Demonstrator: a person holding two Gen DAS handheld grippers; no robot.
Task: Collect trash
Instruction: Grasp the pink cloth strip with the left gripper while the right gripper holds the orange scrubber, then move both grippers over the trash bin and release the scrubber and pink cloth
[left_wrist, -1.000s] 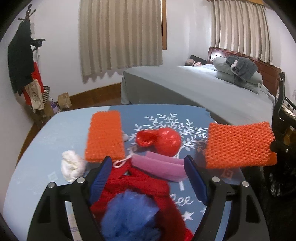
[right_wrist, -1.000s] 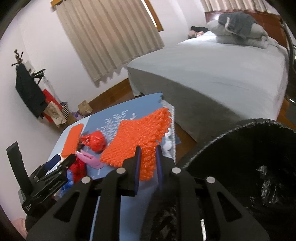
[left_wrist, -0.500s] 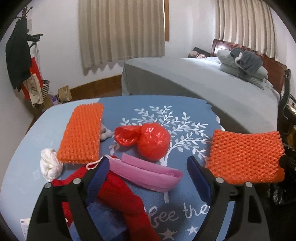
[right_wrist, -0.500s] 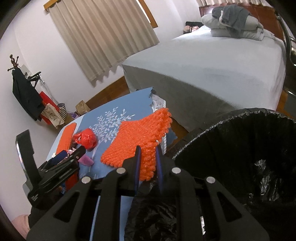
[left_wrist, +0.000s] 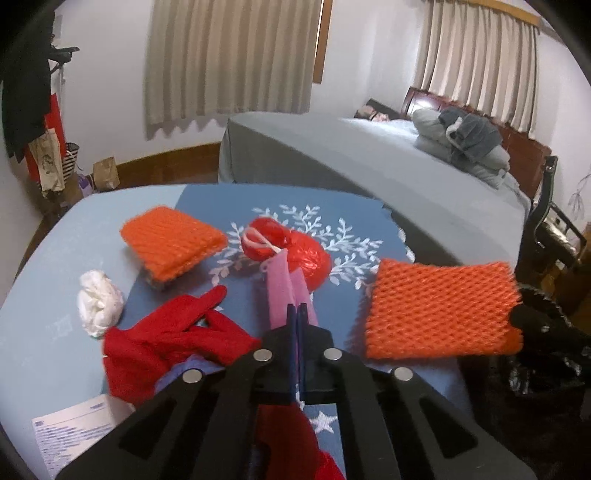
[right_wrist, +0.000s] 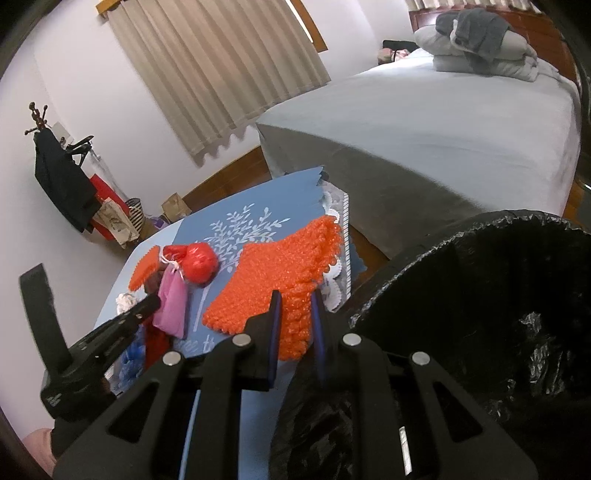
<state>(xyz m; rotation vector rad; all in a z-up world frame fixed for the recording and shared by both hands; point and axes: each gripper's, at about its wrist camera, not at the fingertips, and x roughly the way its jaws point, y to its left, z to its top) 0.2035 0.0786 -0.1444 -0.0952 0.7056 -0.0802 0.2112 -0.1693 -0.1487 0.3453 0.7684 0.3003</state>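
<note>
My left gripper is shut on a pink face mask and holds it up above the blue table; the mask also shows in the right wrist view. My right gripper is shut on an orange foam net at the table's right edge, beside the black-lined trash bin. The net also shows in the left wrist view. A red plastic bag, a second orange foam net and a white paper wad lie on the table.
A red glove over a blue fuzzy item lies at the table's near left, with a printed paper slip beside it. A grey bed stands behind the table. A coat rack and bags stand at the far left wall.
My left gripper has shut on the pink mask and lifted it off the table. My right gripper keeps its hold on the orange net by the bin.
</note>
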